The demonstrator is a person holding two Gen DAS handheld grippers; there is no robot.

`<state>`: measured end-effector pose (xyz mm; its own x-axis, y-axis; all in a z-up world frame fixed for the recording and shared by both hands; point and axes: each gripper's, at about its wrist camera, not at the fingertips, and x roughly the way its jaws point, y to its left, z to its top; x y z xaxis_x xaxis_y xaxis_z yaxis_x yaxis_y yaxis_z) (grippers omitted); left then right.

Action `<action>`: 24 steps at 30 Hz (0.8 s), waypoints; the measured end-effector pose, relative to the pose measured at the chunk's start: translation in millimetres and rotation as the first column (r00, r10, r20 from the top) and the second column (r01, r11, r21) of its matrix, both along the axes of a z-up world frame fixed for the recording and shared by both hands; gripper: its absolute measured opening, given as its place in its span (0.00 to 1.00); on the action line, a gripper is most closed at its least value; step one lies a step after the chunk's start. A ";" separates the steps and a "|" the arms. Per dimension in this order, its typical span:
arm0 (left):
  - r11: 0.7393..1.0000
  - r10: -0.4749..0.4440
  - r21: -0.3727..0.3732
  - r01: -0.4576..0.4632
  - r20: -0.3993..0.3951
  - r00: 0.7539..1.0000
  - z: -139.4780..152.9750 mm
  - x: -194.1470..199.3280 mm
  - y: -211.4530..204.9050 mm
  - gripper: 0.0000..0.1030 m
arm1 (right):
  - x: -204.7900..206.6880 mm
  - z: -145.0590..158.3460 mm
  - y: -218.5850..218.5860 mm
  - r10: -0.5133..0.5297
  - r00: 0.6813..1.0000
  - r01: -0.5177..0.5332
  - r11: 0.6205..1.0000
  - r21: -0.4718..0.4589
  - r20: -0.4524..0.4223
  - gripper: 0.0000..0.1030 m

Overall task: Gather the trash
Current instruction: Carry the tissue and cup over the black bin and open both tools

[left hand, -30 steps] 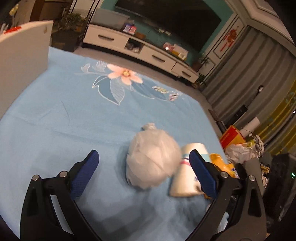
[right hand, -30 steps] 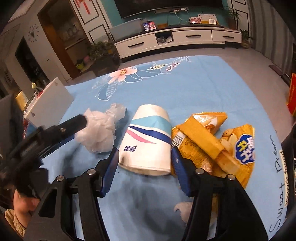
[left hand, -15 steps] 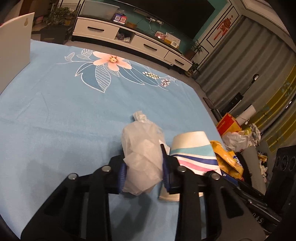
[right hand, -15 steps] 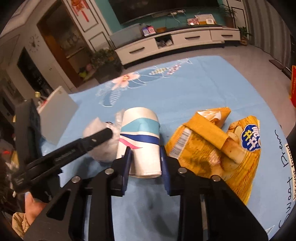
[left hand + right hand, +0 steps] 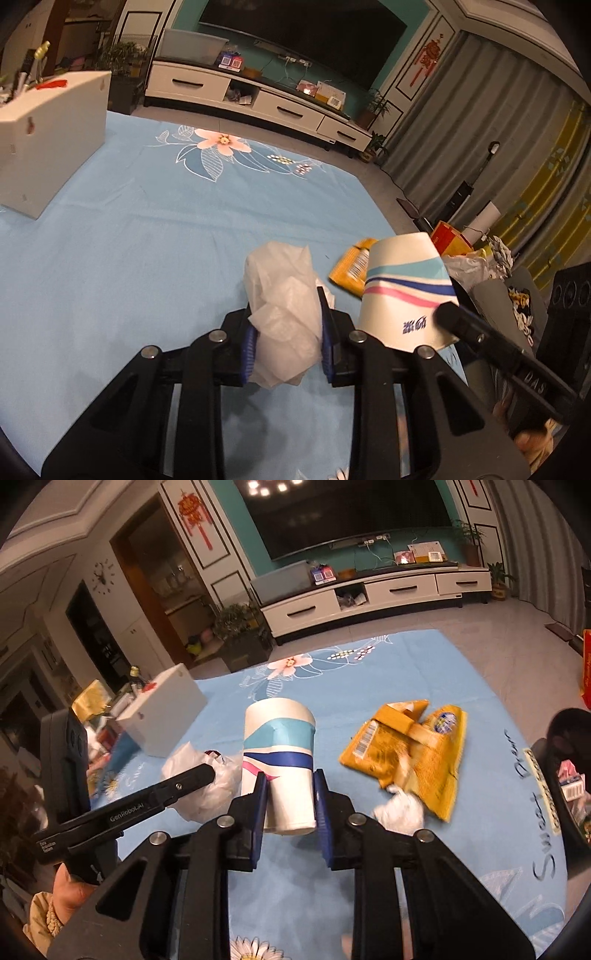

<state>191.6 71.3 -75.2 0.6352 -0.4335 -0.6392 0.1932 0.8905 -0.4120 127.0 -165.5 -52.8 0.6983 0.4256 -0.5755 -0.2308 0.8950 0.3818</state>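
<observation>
My left gripper (image 5: 286, 332) is shut on a crumpled white plastic bag (image 5: 282, 306) and holds it above the blue cloth (image 5: 147, 240). My right gripper (image 5: 289, 805) is shut on a white paper cup (image 5: 279, 760) with blue and pink stripes, lifted off the cloth. The cup also shows in the left wrist view (image 5: 406, 291), and the bag in the right wrist view (image 5: 207, 779). A yellow snack bag (image 5: 413, 753) lies flat on the cloth to the right, with a small white crumpled tissue (image 5: 400, 808) beside it.
A white box (image 5: 44, 140) stands at the cloth's left edge. A pile of trash and a red-yellow carton (image 5: 454, 240) sit off the cloth's right side. A white TV cabinet (image 5: 258, 99) lines the far wall.
Both grippers closed, the left on the plastic bag and the right on the paper cup, then lifted them off the cloth. The snack bag stays on the cloth.
</observation>
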 end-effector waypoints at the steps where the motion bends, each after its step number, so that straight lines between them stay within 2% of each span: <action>1: 1.000 -0.003 0.002 0.003 0.001 1.000 2.8 -9.9 -1.0 0.28 | -5.8 1.5 -2.3 -0.002 1.000 0.002 1.000 -0.001 0.006 0.25; 6: 1.000 -0.030 -0.008 0.030 -0.009 1.000 9.1 -49.1 -9.3 0.28 | -44.7 8.3 -33.2 -0.057 0.998 0.057 0.998 0.000 0.022 0.25; 12: 0.997 -0.074 -0.003 0.074 -0.027 0.997 12.2 -78.7 -32.3 0.28 | -73.4 0.6 -85.2 -0.171 0.985 0.171 0.985 -0.001 -0.007 0.25; 20: 0.983 -0.184 0.001 0.184 -0.015 0.983 24.5 -83.3 -86.4 0.29 | -102.3 -9.0 -162.0 -0.335 0.942 0.336 0.941 0.048 -0.018 0.25; 24: 0.968 -0.252 -0.006 0.252 0.023 0.968 35.7 -77.4 -124.0 0.29 | -110.2 -11.6 -194.3 -0.400 0.917 0.399 0.914 0.073 -0.010 0.25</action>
<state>114.1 -52.7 -39.6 0.5185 -0.5870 -0.6218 0.4196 0.8083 -0.4131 16.8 -359.8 -64.4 0.8218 0.1504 -0.5496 0.1383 0.8831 0.4484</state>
